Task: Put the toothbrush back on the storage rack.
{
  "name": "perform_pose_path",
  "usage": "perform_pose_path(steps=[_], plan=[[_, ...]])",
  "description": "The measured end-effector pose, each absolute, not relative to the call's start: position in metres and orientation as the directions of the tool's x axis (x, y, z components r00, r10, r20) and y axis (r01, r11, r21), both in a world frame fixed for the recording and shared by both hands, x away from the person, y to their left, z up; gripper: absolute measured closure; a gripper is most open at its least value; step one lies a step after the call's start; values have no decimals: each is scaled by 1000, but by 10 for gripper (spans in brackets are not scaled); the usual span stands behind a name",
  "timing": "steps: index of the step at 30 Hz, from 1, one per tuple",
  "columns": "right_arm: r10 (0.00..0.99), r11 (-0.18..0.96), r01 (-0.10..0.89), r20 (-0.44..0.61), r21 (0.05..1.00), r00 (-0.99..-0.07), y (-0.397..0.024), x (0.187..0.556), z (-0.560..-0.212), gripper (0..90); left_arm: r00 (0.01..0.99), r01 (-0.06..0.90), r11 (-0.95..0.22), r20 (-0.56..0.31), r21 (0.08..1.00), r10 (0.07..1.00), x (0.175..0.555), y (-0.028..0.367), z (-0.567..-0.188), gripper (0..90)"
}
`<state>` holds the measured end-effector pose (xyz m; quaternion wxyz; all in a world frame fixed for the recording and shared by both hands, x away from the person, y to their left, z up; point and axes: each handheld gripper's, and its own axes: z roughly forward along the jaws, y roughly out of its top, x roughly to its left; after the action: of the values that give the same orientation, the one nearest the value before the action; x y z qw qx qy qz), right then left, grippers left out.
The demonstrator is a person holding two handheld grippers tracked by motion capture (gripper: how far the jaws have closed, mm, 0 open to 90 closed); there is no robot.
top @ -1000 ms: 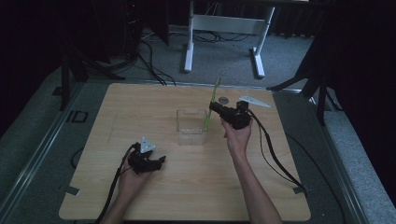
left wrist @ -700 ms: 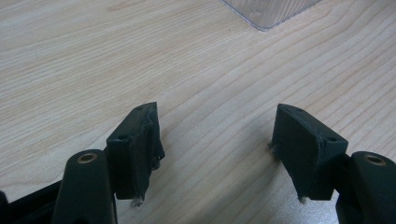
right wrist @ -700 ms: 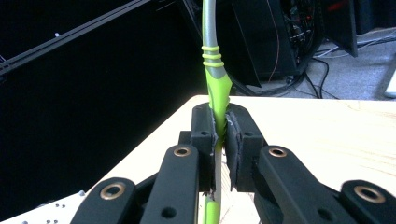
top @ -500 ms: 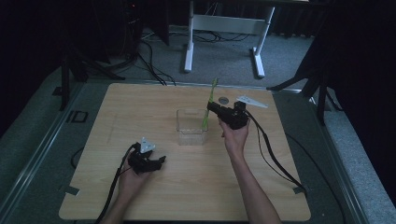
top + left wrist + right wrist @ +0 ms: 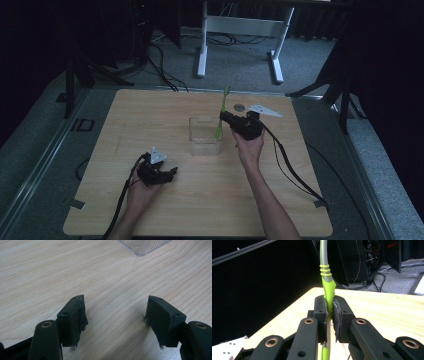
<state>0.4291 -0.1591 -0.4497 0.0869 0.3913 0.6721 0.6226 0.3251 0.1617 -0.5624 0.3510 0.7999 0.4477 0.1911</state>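
Observation:
A thin green stick with a grey upper part (image 5: 221,111) (image 5: 327,287) stands nearly upright, leaning a little. My right gripper (image 5: 224,118) (image 5: 330,305) is shut on its green middle, and both pads press on it. The stick's lower end reaches down at the right side of a clear plastic box (image 5: 204,138), and I see it through the box wall. My left gripper (image 5: 171,173) (image 5: 116,315) rests low on the wooden table (image 5: 150,115), open with nothing between its fingers. A corner of the clear box (image 5: 143,246) lies ahead of it.
A small round grey disc (image 5: 239,106) lies on the table behind the right gripper. Cables trail from both grippers toward the near edge. Beyond the table's far edge stand a white desk frame (image 5: 240,25) and dark stands on a grey floor.
The right gripper has shifted slightly left with the green stick still clamped in it. The left gripper has not moved.

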Motion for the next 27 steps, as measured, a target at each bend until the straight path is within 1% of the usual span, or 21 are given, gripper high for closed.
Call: perform_pose_path(steps=[3, 4, 7, 14, 18, 19, 21, 22, 27], plan=[[638, -70, 412, 358, 909, -682, -158, 429, -451, 815, 526, 582, -353, -8, 733, 850, 325, 162, -562, 324], [649, -55, 398, 336, 916, -683, -156, 428, -453, 809, 526, 582, -353, -9, 733, 850, 325, 162, -562, 324], [659, -37, 390, 316, 920, -682, -154, 428, -456, 804, 527, 582, -354, -8, 732, 850, 325, 162, -562, 324], [677, 20, 387, 272, 922, -684, -150, 426, -462, 780, 527, 582, -355, -8, 732, 850, 325, 162, -562, 324], [677, 53, 371, 240, 927, -696, -148, 424, -463, 596, 527, 582, -354, -8, 733, 850, 325, 162, -562, 324], [679, 60, 366, 231, 929, -697, -148, 424, -463, 579, 528, 582, -355, -8, 732, 849, 325, 162, -562, 323], [676, 77, 373, 227, 925, -701, -149, 424, -463, 516, 528, 582, -355, -7, 732, 849, 325, 162, -562, 323], [680, 84, 370, 219, 925, -700, -150, 423, -463, 494, 527, 582, -354, -8, 732, 850, 325, 162, -562, 323], [683, 88, 349, 198, 933, -703, -153, 419, -457, 454, 528, 581, -356, -6, 732, 849, 325, 162, -562, 322]])
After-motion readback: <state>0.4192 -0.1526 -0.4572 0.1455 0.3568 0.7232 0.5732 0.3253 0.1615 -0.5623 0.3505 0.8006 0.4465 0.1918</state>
